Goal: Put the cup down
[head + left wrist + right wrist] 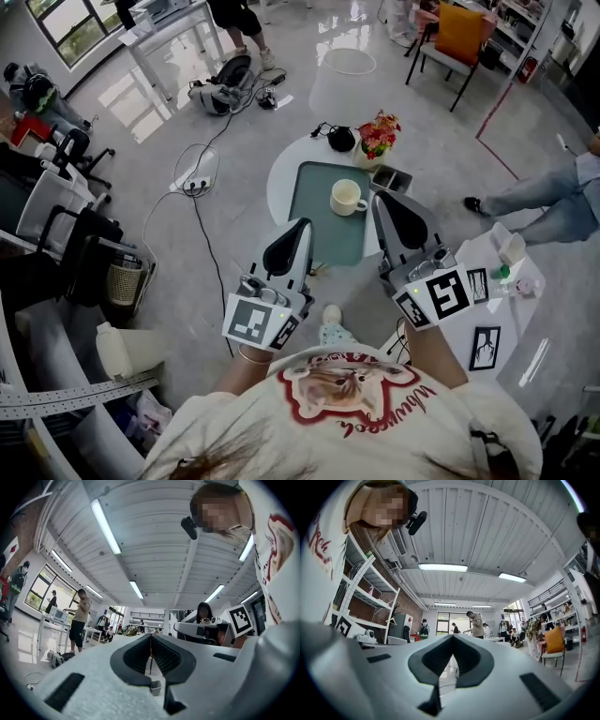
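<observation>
The person holds two claws out in front, side by side, one in each hand. The left claw (302, 225) points forward at the near edge of the tray. The right claw (378, 198) points forward too, and its tip shows just to the right of the cup, not touching it. In both gripper views the claws look up and out across the room, at the ceiling lights.

The left claw (151, 637) is closed up tight, its two jaws pressed together at the tip, with nothing in it. The right claw (452, 637) is the same: jaws together, holding nothing.

There is one cup (348, 197) – cream colored, standing upright on one green tray (319, 239). The tray lies on one round white bench (279, 183). Behind the tray the bench also carries one bunch of red and yellow flowers (378, 134) and one small black thing (341, 139) with a cord.
</observation>
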Demonstrator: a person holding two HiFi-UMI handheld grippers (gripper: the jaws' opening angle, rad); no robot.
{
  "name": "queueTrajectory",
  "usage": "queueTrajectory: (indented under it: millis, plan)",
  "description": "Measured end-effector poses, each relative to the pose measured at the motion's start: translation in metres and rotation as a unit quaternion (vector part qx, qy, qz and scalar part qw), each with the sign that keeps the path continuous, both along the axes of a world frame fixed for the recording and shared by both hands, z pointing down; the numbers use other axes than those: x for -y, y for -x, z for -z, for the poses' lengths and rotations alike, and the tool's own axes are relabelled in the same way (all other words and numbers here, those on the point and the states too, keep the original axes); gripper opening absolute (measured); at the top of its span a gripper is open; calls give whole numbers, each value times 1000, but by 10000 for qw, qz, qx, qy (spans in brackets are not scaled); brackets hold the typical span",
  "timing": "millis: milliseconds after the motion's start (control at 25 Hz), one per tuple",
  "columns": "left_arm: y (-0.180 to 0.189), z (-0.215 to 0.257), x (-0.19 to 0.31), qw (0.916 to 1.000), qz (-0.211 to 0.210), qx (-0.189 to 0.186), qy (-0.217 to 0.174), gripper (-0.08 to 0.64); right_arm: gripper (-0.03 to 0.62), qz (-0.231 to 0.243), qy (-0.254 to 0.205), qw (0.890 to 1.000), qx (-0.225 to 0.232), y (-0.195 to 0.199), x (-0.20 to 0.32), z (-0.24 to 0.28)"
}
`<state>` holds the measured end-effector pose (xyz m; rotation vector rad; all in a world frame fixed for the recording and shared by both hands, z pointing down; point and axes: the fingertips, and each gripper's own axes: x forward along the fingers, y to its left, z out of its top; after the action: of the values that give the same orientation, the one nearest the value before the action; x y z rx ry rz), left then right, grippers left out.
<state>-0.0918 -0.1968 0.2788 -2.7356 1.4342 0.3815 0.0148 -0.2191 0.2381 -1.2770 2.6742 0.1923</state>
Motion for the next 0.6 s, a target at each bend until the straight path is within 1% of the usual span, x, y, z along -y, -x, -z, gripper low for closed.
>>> queueTrajectory:
  millis: [280, 600]
  plan:
    - [19, 0, -75, 10000, 52, 38, -25, 14, 28, 27, 53, 10000, 36, 19, -76, -6]
    - [24, -6, -160, 10000, -30, 44, 67, 14, 28, -77, 108, 9999, 106, 24, -163, -9]
